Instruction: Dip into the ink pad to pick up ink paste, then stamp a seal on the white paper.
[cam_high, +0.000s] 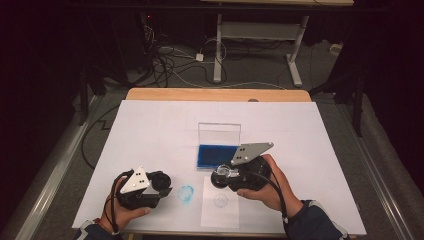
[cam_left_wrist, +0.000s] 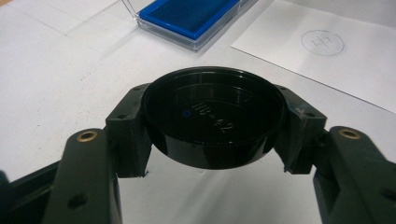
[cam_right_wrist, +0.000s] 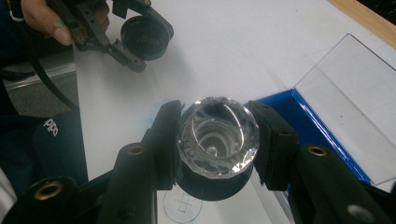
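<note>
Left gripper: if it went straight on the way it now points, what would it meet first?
Probably the blue ink pad in its clear open case. The left gripper, shut on a black cap, points over bare white paper toward it. Depth is unclear, so it might pass just beside it.

The high view looks forward and down from the near side over the whole white table (cam_high: 150, 130). Each gripper view rides close behind its own jaws, low over the sheet. All three share the blue ink pad (cam_high: 214, 155) (cam_left_wrist: 189, 16) (cam_right_wrist: 322, 140) and the stamped paper (cam_high: 220, 202) (cam_left_wrist: 327, 51).
</note>
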